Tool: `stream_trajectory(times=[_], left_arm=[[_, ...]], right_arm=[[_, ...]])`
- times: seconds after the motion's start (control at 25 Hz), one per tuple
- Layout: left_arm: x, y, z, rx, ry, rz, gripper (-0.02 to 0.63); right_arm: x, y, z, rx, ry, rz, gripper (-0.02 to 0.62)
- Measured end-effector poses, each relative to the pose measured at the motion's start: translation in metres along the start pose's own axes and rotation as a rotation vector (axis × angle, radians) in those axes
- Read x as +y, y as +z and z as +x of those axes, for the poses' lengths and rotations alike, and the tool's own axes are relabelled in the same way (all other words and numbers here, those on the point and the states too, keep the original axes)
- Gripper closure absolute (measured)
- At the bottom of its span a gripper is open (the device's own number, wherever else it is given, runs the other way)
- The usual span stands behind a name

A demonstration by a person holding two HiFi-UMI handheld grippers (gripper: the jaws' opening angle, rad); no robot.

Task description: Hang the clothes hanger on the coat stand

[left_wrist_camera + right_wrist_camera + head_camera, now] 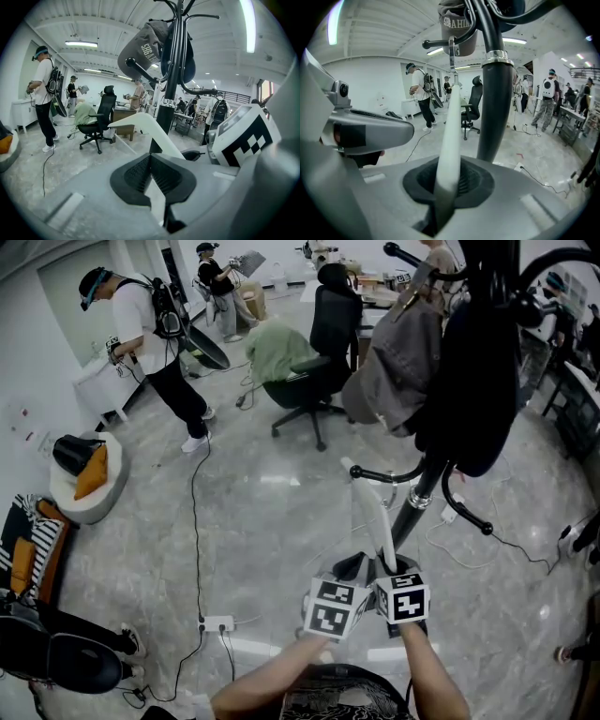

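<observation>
A white clothes hanger stands almost upright, held at its lower end by both grippers. My left gripper is shut on one part of it, my right gripper on another. In the right gripper view the hanger's metal hook rises beside a knobbed arm of the black coat stand. The stand's pole is just right of the hanger, and a lower stand arm curves out next to the hanger's top. Whether hook and arm touch is unclear.
A grey cap and a black garment hang on the stand. An office chair stands behind it. A person works at the far left. A cable and power strip lie on the floor.
</observation>
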State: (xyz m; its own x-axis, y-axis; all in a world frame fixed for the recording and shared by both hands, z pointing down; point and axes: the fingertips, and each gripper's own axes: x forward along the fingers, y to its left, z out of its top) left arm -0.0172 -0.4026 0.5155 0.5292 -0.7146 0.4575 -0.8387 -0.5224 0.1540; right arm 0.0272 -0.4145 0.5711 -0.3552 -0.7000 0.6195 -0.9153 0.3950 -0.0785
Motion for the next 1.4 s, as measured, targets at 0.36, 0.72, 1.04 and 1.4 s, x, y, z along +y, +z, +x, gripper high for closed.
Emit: stream_trajectory(times=[0.36,0.72,1.04,1.4], left_arm=[[-0.003,-0.004,-0.004,0.005,0.004,-0.001,0.601],[-0.009,-0.004,-0.014,0.004,0.012,0.006,0.601],[-0.017,-0.007,-0.023,-0.004,0.022,-0.004,0.601],[-0.029,-0.014,-0.03,-0.014,0.026,-0.033,0.601]], right_arm=[[0.001,0.006,-0.005,-0.04,0.003,0.005,0.528],[0.008,0.008,-0.016,-0.062,0.023,0.02,0.481],[0.008,0.009,-0.035,-0.101,0.022,0.025,0.451],[0.008,0.019,-0.061,-0.156,0.034,0.031,0.451]])
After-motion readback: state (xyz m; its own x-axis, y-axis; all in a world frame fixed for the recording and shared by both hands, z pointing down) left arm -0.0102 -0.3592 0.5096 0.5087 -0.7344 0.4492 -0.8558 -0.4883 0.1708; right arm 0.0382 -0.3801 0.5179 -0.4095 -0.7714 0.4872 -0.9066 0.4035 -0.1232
